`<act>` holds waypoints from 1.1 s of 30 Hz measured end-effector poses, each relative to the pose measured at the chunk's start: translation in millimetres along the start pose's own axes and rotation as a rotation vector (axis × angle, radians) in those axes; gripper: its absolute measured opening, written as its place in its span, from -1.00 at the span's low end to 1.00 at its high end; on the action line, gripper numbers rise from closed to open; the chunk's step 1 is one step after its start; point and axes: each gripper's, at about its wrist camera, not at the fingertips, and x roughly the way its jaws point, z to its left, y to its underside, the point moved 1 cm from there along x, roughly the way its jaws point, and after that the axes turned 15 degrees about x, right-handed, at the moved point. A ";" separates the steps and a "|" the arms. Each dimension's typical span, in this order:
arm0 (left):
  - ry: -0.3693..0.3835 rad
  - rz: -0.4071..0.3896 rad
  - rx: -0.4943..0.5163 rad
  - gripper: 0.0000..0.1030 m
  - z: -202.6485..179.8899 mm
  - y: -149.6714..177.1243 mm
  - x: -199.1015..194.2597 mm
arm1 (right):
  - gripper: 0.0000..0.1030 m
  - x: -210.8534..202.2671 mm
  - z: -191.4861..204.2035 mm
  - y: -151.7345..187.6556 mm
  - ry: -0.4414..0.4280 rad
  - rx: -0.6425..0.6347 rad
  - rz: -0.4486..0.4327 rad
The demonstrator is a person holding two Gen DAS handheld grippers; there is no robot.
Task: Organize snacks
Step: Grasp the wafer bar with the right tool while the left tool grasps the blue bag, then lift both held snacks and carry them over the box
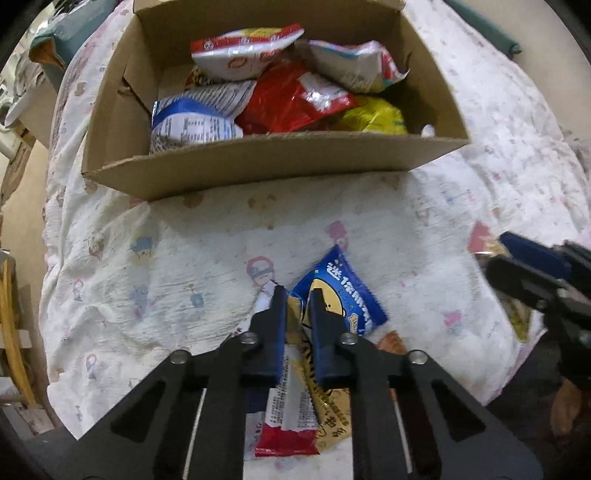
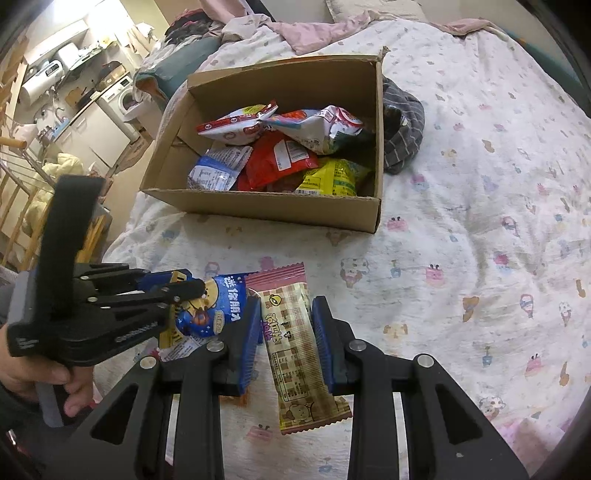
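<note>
A cardboard box (image 1: 258,162) (image 2: 266,208) on the bed holds several snack bags. In the left wrist view my left gripper (image 1: 297,295) is shut on a gold snack packet (image 1: 295,325), lying over a white and red packet (image 1: 284,424). A blue snack bag (image 1: 343,291) (image 2: 214,310) lies just right of it. In the right wrist view my right gripper (image 2: 284,306) straddles a beige checked snack bar (image 2: 295,347), fingers close on both sides. The left gripper shows in the right wrist view (image 2: 184,291), and the right gripper shows in the left wrist view (image 1: 517,254).
The bed has a white cartoon-print sheet (image 2: 461,240). A grey striped cloth (image 2: 402,129) lies right of the box. Pink bedding (image 2: 314,29) is heaped at the far end. A kitchen area with a washing machine (image 2: 125,96) lies left of the bed.
</note>
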 end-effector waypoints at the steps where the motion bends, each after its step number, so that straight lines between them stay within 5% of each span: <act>1: 0.013 -0.012 -0.001 -0.87 0.6 0.5 -3.8 | -0.41 -0.4 0.3 0.0 0.001 -0.001 -0.002; 14: 0.009 -0.171 -0.064 -0.93 25.5 -2.5 -46.2 | -0.41 -8.5 4.9 -1.9 -0.005 -0.004 -0.035; 18: -0.044 -0.250 -0.057 -0.93 28.7 1.3 -73.0 | -0.41 -12.2 6.6 -2.0 -0.014 -0.004 -0.044; 33: -0.147 -0.331 -0.137 -0.93 62.2 0.5 -126.9 | -0.41 -46.4 12.8 -15.3 -0.112 0.032 -0.153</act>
